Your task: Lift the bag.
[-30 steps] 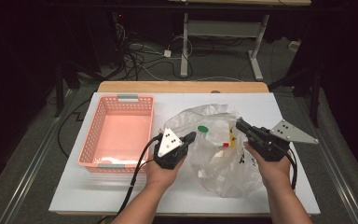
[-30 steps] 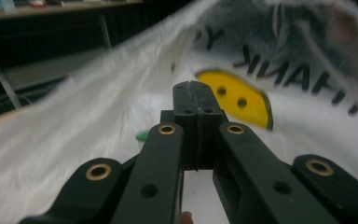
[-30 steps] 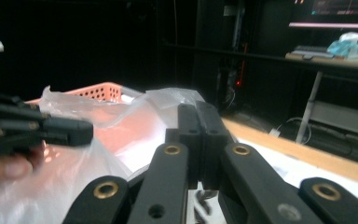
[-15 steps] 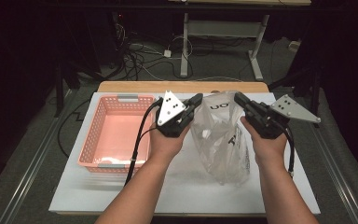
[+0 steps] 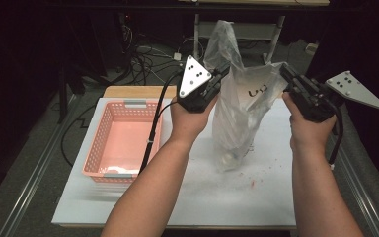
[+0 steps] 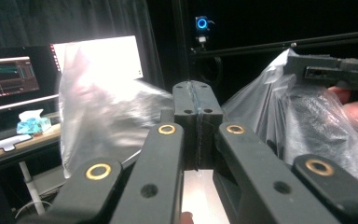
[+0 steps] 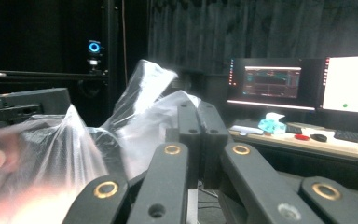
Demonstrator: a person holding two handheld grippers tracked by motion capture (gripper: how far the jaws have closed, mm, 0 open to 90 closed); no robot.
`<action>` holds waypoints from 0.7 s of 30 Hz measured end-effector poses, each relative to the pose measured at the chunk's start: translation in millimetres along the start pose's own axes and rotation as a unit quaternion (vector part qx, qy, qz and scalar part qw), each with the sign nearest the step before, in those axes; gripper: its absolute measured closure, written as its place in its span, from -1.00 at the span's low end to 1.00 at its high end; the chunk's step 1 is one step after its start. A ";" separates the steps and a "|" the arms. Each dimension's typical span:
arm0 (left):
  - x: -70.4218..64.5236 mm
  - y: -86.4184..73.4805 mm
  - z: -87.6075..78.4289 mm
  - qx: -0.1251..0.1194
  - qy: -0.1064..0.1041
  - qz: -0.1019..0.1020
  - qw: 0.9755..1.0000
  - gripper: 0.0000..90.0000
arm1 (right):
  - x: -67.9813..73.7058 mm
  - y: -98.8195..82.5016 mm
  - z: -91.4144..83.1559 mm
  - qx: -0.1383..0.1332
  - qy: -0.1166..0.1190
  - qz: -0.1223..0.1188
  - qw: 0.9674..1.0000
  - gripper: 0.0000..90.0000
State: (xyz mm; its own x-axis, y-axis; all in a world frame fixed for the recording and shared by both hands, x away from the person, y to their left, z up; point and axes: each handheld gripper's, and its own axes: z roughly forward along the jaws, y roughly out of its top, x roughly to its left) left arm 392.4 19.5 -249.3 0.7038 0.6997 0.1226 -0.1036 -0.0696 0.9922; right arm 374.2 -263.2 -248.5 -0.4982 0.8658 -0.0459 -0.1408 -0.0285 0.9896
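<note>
A clear plastic bag [image 5: 237, 118] with black writing hangs upright between my two grippers, its bottom at the white table [image 5: 202, 192]. My left gripper [image 5: 222, 69] is shut on the bag's left top edge. My right gripper [image 5: 284, 71] is shut on the right top edge. In the left gripper view the jaws [image 6: 197, 93] are pressed together on the film, with the bag [image 6: 102, 121] billowing beyond them. In the right gripper view the shut jaws [image 7: 198, 109] pinch the bag [image 7: 140, 116] too. Small pale items lie in the bag's bottom [image 5: 229, 158].
A pink plastic basket [image 5: 103, 143] stands on the left of the table beside my left forearm. Red crumbs [image 5: 251, 182] dot the table under the bag. Monitors [image 7: 270, 81] and a desk stand beyond the table. Cables lie on the floor behind.
Both hands have risen and drawn the bag up from lying flat on the table to hanging upright. The jaws stayed shut on it.
</note>
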 end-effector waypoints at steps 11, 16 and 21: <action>5.0 -29.9 2.2 0.043 -0.003 -0.014 0.999 0.97 | 1.4 -34.7 6.6 0.042 0.013 0.007 0.999 1.00; 9.6 -34.5 -9.4 0.061 0.000 -0.016 0.998 0.85 | 3.8 -41.8 10.1 0.055 0.017 0.003 0.998 1.00; 12.5 -48.9 -27.4 0.085 0.003 -0.017 0.996 0.49 | 2.7 -49.1 10.6 0.069 0.015 0.003 0.997 1.00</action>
State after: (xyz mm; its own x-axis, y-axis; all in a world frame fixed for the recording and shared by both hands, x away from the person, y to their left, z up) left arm 387.0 51.2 -296.9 0.6999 0.7085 0.0902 0.0406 -0.1656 0.9854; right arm 388.8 -254.2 -295.8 -0.5238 0.8508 -0.0414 -0.0192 0.0368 0.9991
